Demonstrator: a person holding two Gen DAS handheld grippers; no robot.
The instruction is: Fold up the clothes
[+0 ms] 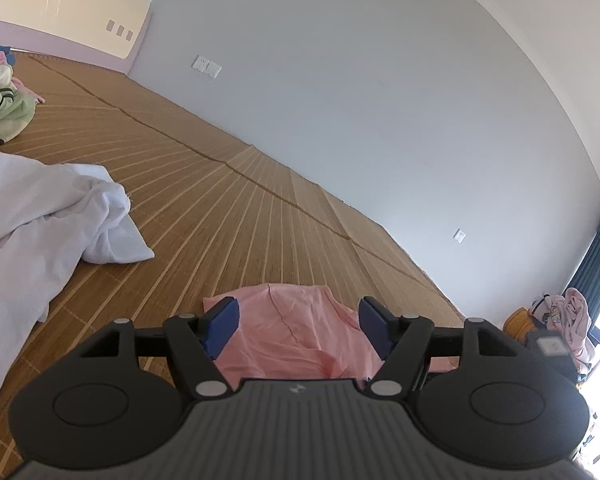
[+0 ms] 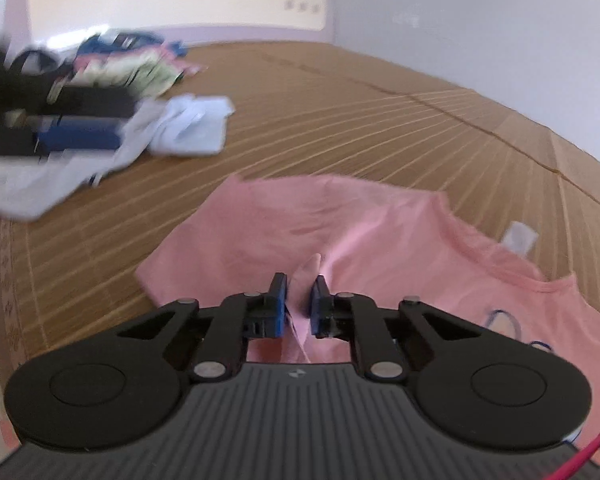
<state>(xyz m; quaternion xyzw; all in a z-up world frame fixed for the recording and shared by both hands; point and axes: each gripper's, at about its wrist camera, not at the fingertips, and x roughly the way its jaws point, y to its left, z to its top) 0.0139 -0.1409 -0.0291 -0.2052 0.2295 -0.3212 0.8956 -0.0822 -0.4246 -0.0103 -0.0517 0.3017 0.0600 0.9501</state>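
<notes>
A bamboo mat [image 2: 380,128] is being used as the folding surface beneath pale walls. Near its front edge, a pink shirt [image 2: 380,232] is being pinched at a raised ridge by the right gripper [image 2: 300,300], likely for a fold, while the left gripper [image 1: 296,322] is being held spread wide, gripping nothing, over the shirt.

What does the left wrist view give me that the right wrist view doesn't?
Only the left wrist view: the left gripper open over the pink shirt, a blue curtain, and clothes heaped by the window.

Only the right wrist view: the right gripper shut on a pinched fold of the pink shirt, plus the shirt's printed front.

Both: the bamboo mat, white garment, and far clothes pile.
</notes>
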